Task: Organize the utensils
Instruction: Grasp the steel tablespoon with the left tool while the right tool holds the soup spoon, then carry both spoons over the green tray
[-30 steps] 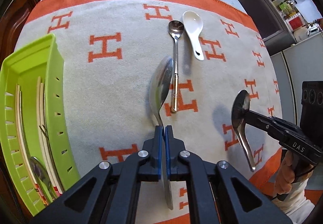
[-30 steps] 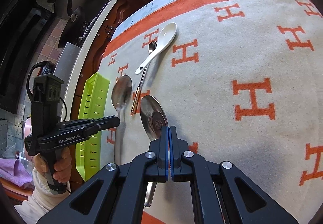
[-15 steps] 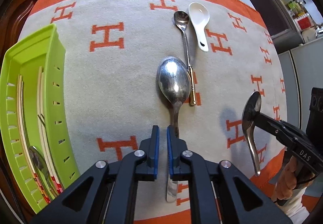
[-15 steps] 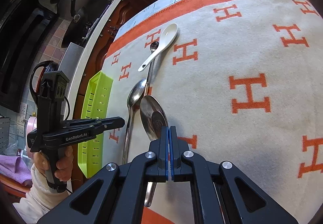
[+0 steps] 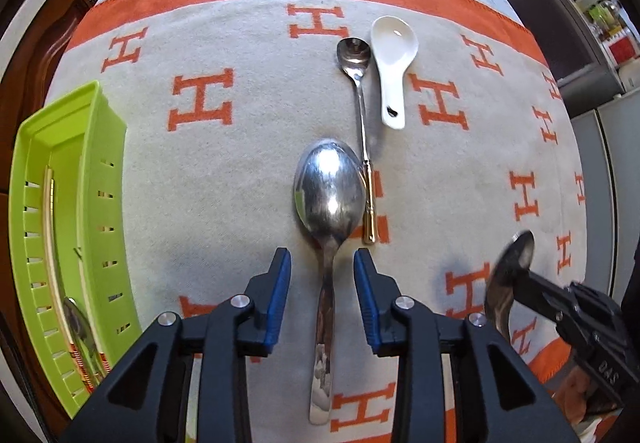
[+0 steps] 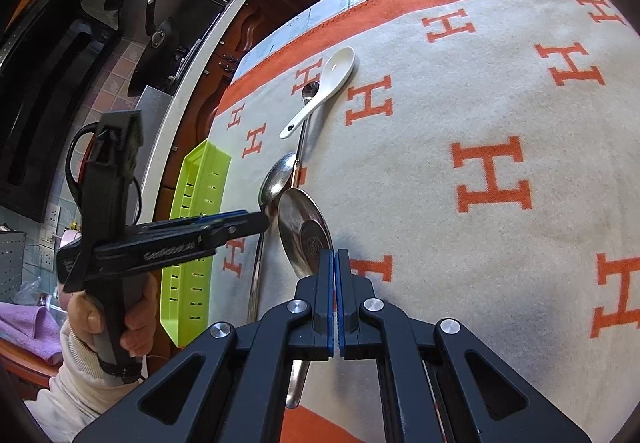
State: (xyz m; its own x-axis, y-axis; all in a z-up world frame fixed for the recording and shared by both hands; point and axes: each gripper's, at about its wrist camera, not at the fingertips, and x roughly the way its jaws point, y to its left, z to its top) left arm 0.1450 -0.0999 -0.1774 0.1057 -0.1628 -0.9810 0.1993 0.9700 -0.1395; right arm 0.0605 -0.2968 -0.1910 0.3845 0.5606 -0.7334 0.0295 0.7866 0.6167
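My left gripper [image 5: 322, 263] is open, its jaws apart on either side of the handle of a large steel spoon [image 5: 329, 203] that lies on the cloth. That spoon also shows in the right wrist view [image 6: 276, 179]. My right gripper [image 6: 334, 263] is shut on a second large steel spoon [image 6: 304, 231], held above the cloth; it appears at the right of the left wrist view [image 5: 508, 279]. A slim spoon with a gold handle [image 5: 362, 115] and a white ceramic spoon [image 5: 392, 59] lie further back, side by side.
A green slotted utensil tray [image 5: 108, 211] stands at the table's left edge and holds chopsticks and a spoon [image 5: 78, 319]. The orange and grey cloth [image 5: 224, 179] covers the table. Kitchen counters and a stove lie beyond the left edge [image 6: 160, 15].
My left gripper has opened and let go of the large spoon, which now lies flat on the cloth with its bowl up. My right gripper stays shut on its spoon.
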